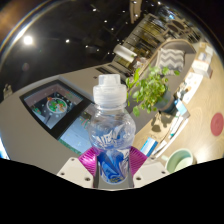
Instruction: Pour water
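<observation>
One clear plastic water bottle [111,135] stood upright at the centre of the frame, with a single white cap on top and a blue-patterned label low on its body. The gripper [112,166] was at the bottom centre, and its two fingers pinched the bottle's lower part from either side, one magenta pad [91,158] showing at the left of the bottle and the second at its right. Both pads lay against the plastic with no gap to be seen.

Behind the bottle ran one pale tabletop [30,135] across the middle of the frame. On it, to the left of centre, lay one dark tray [57,104] holding something round and light, perhaps a dish, though the view was too small to be sure. Just right of the bottle stood one leafy green plant [152,88]. At the right edge sat one pink round object [217,124], and at the lower right one green ring-shaped object [179,160]
</observation>
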The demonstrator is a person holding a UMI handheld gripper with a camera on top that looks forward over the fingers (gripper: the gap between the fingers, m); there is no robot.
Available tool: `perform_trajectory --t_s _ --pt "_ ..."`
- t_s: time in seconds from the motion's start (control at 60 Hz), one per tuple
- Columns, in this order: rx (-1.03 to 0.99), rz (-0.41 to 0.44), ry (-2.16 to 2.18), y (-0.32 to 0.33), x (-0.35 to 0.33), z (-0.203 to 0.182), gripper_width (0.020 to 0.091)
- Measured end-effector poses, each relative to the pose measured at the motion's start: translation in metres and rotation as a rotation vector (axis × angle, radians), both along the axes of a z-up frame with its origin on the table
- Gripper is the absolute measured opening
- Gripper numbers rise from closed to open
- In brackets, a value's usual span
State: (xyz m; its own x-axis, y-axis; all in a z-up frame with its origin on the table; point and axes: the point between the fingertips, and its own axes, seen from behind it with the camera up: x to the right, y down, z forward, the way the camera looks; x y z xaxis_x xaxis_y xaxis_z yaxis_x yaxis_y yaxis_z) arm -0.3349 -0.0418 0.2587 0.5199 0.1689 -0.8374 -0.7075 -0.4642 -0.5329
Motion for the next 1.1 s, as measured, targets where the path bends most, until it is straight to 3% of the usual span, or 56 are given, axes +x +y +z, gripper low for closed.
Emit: perform_trajectory --t_s 0.083,0.233,0.433,0.617,0.8,0.9,1.067,1.1 --pt "0.095 -0.034 -0.217 0.004 0.044 0.017 0.0398" --pt "0.209 -0.106 -0.577 0.018 0.129 0.013 0.0396" --pt "0.212 -0.107 -0.936 0.031 0.219 -0.063 0.0395" --pt "0.136 -0.068 -0.975 0.030 0.253 -0.137 0.0396" --pt "0.070 -0.051 -0.970 0.025 0.264 -0.187 0.0401" --pt "0.105 -0.074 -0.968 0.024 0.265 -0.183 0.0400" --pt "0.063 -0.073 -0.962 0.025 0.268 -0.186 0.0528" --pt "0.032 -0.068 -0.955 0.023 0.269 -0.189 0.0596"
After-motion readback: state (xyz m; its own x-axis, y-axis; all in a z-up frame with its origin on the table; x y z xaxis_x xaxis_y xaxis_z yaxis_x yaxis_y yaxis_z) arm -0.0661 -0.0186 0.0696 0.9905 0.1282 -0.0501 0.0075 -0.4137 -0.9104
